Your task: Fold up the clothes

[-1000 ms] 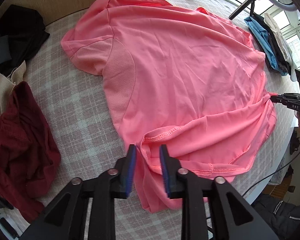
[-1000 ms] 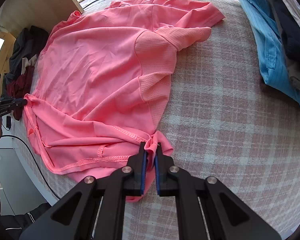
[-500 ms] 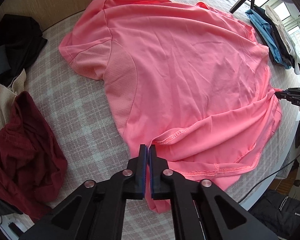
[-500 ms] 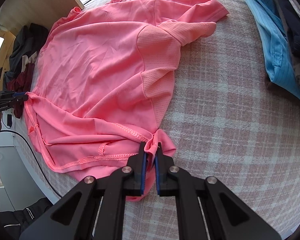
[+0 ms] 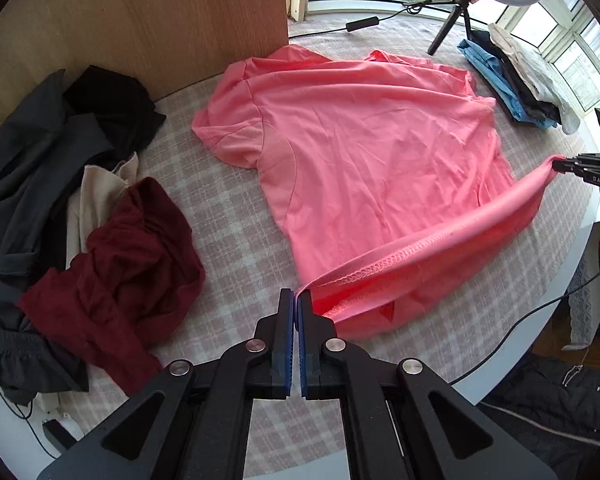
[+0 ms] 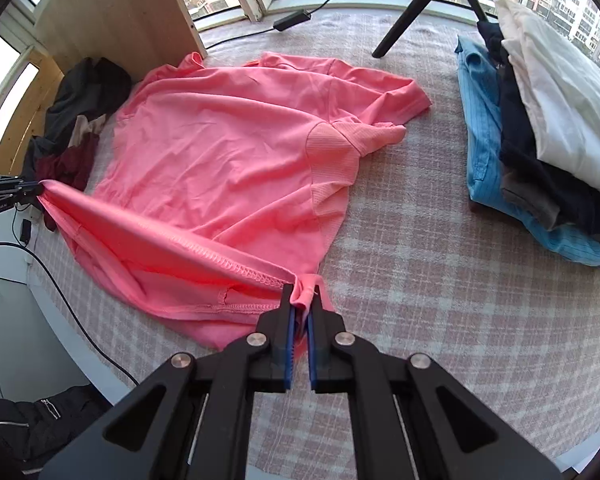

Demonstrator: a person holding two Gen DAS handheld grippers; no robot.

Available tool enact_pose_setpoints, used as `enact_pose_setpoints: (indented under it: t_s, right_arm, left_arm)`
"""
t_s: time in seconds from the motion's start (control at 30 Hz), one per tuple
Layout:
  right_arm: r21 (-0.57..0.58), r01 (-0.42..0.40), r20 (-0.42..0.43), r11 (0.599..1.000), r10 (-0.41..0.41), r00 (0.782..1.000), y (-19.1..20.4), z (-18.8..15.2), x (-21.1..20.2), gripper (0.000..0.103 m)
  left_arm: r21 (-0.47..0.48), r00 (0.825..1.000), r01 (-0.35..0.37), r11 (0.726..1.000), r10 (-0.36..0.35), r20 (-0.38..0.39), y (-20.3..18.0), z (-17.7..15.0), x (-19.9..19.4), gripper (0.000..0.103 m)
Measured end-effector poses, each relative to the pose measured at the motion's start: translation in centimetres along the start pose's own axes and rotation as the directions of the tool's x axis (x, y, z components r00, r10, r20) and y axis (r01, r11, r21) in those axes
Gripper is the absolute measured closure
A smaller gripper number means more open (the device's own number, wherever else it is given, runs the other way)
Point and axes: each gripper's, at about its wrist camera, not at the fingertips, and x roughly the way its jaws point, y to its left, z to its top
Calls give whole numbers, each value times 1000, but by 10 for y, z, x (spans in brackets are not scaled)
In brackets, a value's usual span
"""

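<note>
A pink T-shirt (image 5: 364, 148) lies spread on the checked tablecloth (image 5: 236, 216), collar end far from me. My left gripper (image 5: 297, 300) is shut on one bottom hem corner of the pink T-shirt. My right gripper (image 6: 299, 300) is shut on the other hem corner of the pink T-shirt (image 6: 220, 152). The hem is lifted off the table and stretched taut between the two grippers. The right gripper also shows at the right edge of the left wrist view (image 5: 556, 165), and the left gripper at the left edge of the right wrist view (image 6: 36, 191).
A heap of unfolded clothes, dark red (image 5: 112, 256), black and beige, lies at the left by a wooden panel (image 5: 140, 20). A stack of folded clothes (image 6: 540, 136) sits at the right. A tripod (image 6: 420, 8) and cables stand at the back near the window.
The left gripper closed on the hem corner. Both grippers then rose and pulled back, lifting the hem off the table and drawing it taut.
</note>
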Motion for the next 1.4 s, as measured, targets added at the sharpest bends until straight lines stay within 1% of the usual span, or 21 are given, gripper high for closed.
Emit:
enact_pose_setpoints:
  t_s: [0.07,0.23,0.33,0.47,0.57,0.6,0.63,0.7,0.77,0.83,0.87,0.93,1.0,1.07,1.1,1.17,1.2,1.23,1.27,1.37,1.4]
  right_arm:
    - [-11,31,8,999,-31,999,8,-11,-11,98]
    - [-8,44,11,999,-44,999,24,-45,-36,98]
    - [18,41,10,999,-41,999,36,-83,-46,98]
    - [82,38,-26,996,-36,999,49,-150,-40,98]
    - [157,23,-54,987,-15,998,52,-187,-21,98]
    - [170,29,-63,985,-18,998,52,-190,-14,98]
    - [182,35,-70,983,-23,997,51,-192,-8,98]
    - [162,62,-63,985,-52,997,50,-178,-2,99]
    - [143,79,-39,987,-75,996,46,-143,-6,99]
    - [110,123,25,986,-126,992,46,-86,-29,99]
    - [87,143,72,986,-149,986,51,-55,-50,99]
    - [59,186,210,981,-194,958,67,1,-117,99]
    - [20,209,340,978,-203,918,88,22,-189,99]
    - [-15,236,464,972,-202,862,108,42,-263,99]
    - [-27,245,491,969,-201,848,114,41,-282,99]
    - [-47,264,534,963,-198,822,123,35,-317,99]
    - [-49,271,540,961,-203,817,123,28,-324,99]
    - [-48,271,533,961,-205,821,122,22,-323,99]
    - [-53,263,516,963,-200,833,120,14,-317,99]
    - [-77,250,409,965,-199,891,112,-18,-268,99]
    - [-87,250,365,964,-202,909,106,-32,-246,99]
  left_arm:
    - [24,1000,1,1000,-1,-9,-7,-16,-8,102]
    - [55,999,36,998,-35,-19,-22,-65,-32,102]
    - [49,997,73,996,-71,-38,-29,-103,-35,102]
    - [51,983,144,988,-137,-121,-48,-166,-7,102]
    - [24,969,177,984,-171,-177,-49,-189,24,102]
    - [14,969,176,984,-171,-179,-46,-189,31,102]
    - [5,974,162,987,-160,-159,-40,-178,32,102]
    - [-15,984,133,991,-134,-116,-27,-155,33,102]
    - [-17,996,84,996,-84,-40,-17,-115,14,102]
    - [-18,997,15,1000,-14,78,-10,-71,-37,102]
    - [-22,990,-19,1000,22,137,-6,-49,-63,102]
    - [-37,958,-87,996,94,269,-2,-29,-138,102]
    - [-57,908,-142,988,153,389,2,-19,-217,102]
    - [-68,870,-166,984,179,460,2,-31,-274,102]
    - [-74,849,-177,981,191,493,2,-37,-302,102]
    - [-60,843,-205,977,208,496,-7,-52,-320,101]
    - [-53,841,-219,974,216,496,-12,-59,-328,101]
    - [-46,854,-223,974,218,472,-16,-65,-321,101]
    - [-39,867,-226,973,219,447,-20,-71,-314,101]
    - [24,919,-248,968,227,321,-41,-96,-255,101]
    - [38,938,-236,971,218,269,-46,-107,-229,101]
